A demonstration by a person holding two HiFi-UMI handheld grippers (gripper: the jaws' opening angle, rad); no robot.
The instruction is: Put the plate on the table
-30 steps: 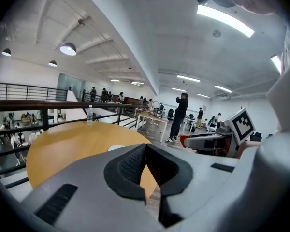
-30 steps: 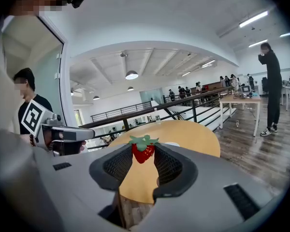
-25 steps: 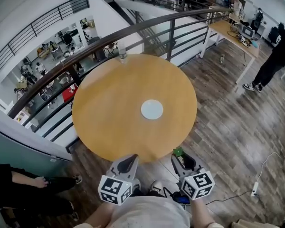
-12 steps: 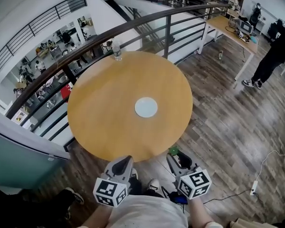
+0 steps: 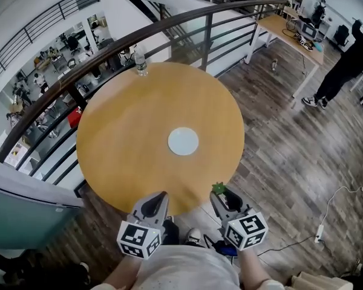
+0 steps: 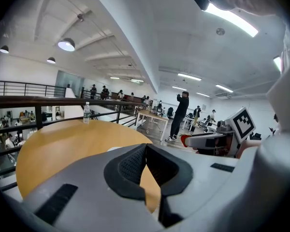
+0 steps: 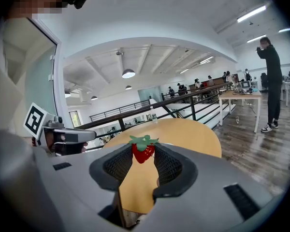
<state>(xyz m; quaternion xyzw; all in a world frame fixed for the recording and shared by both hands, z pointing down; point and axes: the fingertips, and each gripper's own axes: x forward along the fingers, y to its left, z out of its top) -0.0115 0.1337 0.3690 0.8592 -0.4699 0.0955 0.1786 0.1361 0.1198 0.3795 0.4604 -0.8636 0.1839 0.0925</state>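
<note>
At the middle of the round wooden surface lies the plate, small, white and flat, with bare wood all around it and neither gripper touching it. A clear bottle stands upright at the far rim, well apart from the plate, close to the dark railing that curves behind the surface.

Both grippers are at the near edge, side by side and pointing toward the plate. The left gripper is clenched: its dark pads meet at the tips and nothing sits between them. It reaches just over the rim of the surface. The right gripper is grasping a strawberry, red with a green leafy top. The fruit is pinched between the pad tips, its leaves sticking up above them. In the head view the strawberry shows as a green and red spot at this gripper's front end, right at the near rim.

Beyond the surface, to the right, is a plank floor with a white cable and power strip lying on it. Farther off, a person in black stands beside a long pale desk.
</note>
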